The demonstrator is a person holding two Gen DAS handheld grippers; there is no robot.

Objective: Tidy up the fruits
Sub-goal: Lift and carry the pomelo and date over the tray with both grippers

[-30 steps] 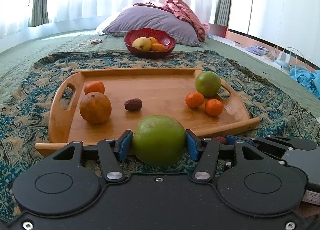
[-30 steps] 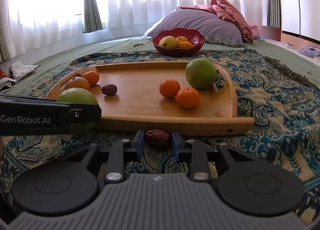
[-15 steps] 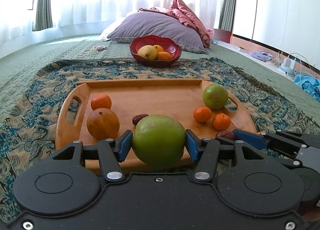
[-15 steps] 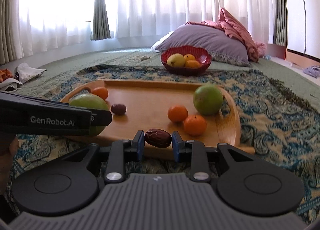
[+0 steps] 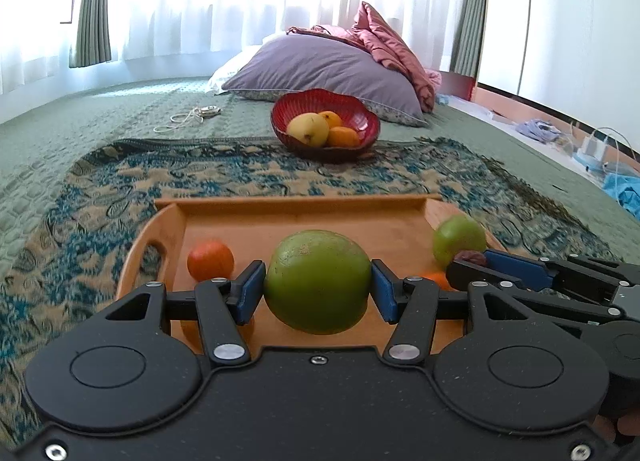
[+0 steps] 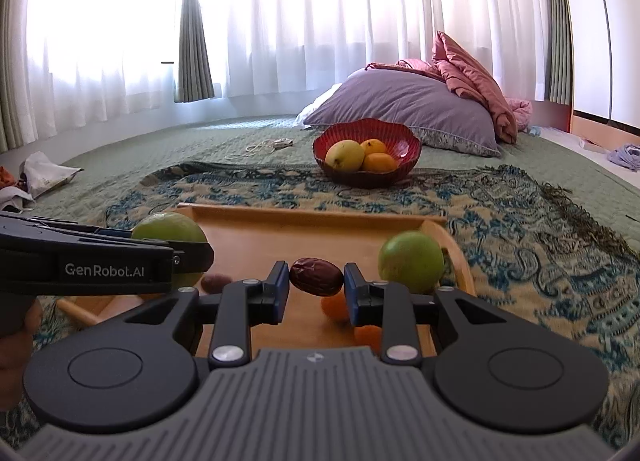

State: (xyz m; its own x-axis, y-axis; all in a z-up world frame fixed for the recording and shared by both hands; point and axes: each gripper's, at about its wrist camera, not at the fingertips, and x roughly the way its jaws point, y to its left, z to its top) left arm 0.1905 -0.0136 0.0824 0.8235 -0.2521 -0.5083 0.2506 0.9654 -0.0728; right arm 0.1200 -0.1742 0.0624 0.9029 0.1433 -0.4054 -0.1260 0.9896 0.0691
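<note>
My left gripper (image 5: 318, 287) is shut on a large green fruit (image 5: 317, 281), held above the near part of the wooden tray (image 5: 304, 207). My right gripper (image 6: 316, 281) is shut on a brown date (image 6: 316, 276), also above the tray (image 6: 312, 213). In the right wrist view the left gripper (image 6: 176, 257) comes in from the left with the green fruit (image 6: 168, 227). On the tray lie a second green fruit (image 6: 411, 261), small oranges (image 5: 210, 259) and another date (image 6: 214, 283). A red bowl (image 5: 325, 123) with yellow and orange fruit stands beyond the tray.
The tray rests on a blue patterned cloth (image 5: 256, 169) spread over a green quilt (image 5: 80, 129). A grey pillow (image 5: 324, 73) with a pink blanket lies behind the bowl. A cord (image 5: 192, 117) lies on the quilt at left; clothes and cables (image 5: 592, 149) sit far right.
Both grippers have lifted their fruit off the cloth and moved forward over the tray's near edge. The bowl and tray look closer and lower in both views.
</note>
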